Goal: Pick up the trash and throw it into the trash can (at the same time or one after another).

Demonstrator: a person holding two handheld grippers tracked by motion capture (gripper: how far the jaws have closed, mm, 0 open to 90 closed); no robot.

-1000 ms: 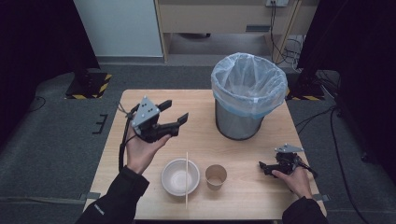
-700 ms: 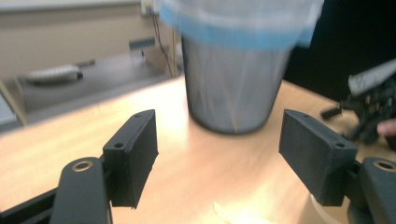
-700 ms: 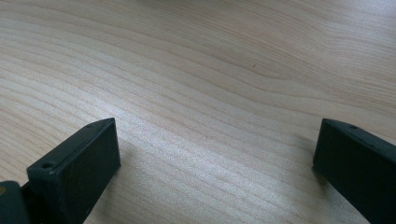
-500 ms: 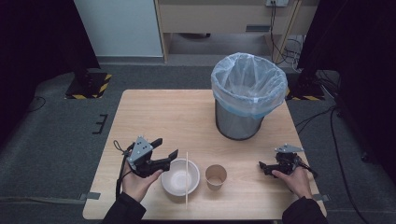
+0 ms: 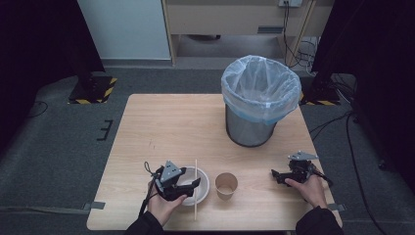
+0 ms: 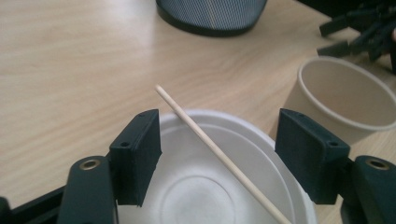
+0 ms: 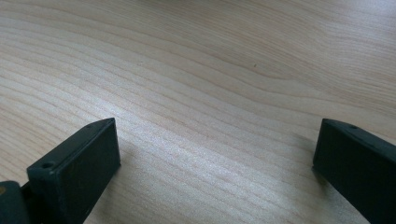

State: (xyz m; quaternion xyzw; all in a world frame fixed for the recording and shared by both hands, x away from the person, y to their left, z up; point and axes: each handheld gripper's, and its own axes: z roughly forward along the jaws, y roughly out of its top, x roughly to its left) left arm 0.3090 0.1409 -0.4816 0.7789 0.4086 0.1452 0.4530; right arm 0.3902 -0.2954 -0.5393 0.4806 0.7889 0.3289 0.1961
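A white bowl [image 5: 199, 182] sits near the table's front edge with a thin wooden stick [image 5: 195, 171] lying across its rim. My left gripper [image 5: 187, 184] is open, low over the bowl's left part. In the left gripper view its jaws [image 6: 219, 133] straddle the bowl [image 6: 196, 191] and the stick [image 6: 205, 140], touching neither. A brown paper cup [image 5: 226, 186] stands upright just right of the bowl, empty inside [image 6: 348, 93]. My right gripper [image 5: 277, 176] rests open on the table at the front right, with bare wood between its jaws [image 7: 217, 140].
A mesh waste bin [image 5: 259, 100] lined with a clear bag stands at the back right of the wooden table [image 5: 166, 127]; its base [image 6: 210, 14] lies beyond the bowl. The other hand's gripper [image 6: 364, 28] lies past the cup.
My left gripper has come down from above the table's left middle toward the front edge, and now sits low over the bowl. The right gripper has stayed put.
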